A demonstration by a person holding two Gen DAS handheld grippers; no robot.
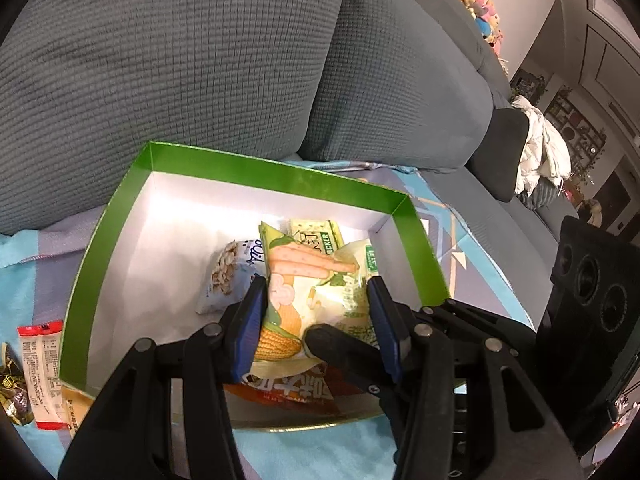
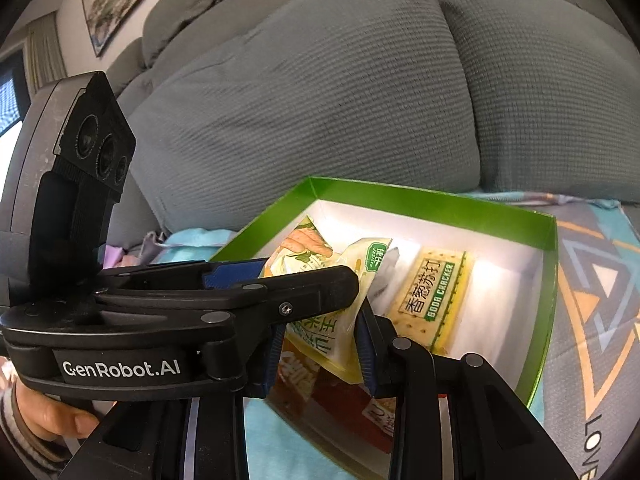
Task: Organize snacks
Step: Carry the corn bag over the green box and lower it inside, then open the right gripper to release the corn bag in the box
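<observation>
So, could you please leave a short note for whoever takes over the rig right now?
Left hand-held gripper: shut on the corn snack packet, over the green box.
Right hand-held gripper: shut on the pale green packet beside it.
Done: soda cracker packet and oat packet lie in the box.
Left: release both held packets into the box, then collect the red-and-white stick and dark wrapped sweet lying outside it.
</observation>
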